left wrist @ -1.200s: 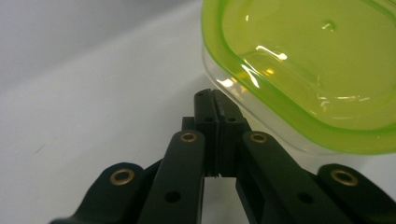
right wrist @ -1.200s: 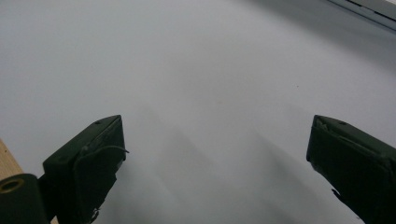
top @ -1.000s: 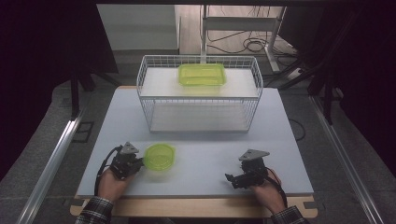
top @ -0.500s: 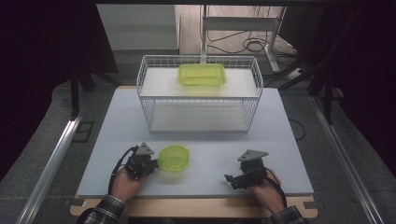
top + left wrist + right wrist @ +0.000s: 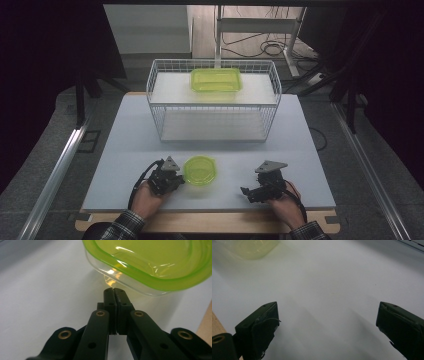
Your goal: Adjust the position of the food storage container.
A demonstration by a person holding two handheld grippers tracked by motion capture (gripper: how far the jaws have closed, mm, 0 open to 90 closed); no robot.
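Left gripper jaws pressed together, nothing between them; tips sit just short of the round green bowl, right at its clear wall below the green rim. Right gripper jaws spread wide, nothing between them, low over the bare counter, well apart from the bowl. Behind the bowl: wire rack, green rectangular container on its top shelf.

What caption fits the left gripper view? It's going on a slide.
Left gripper, jaws shut, tips close against the clear wall of a green-lidded round container on the white table.
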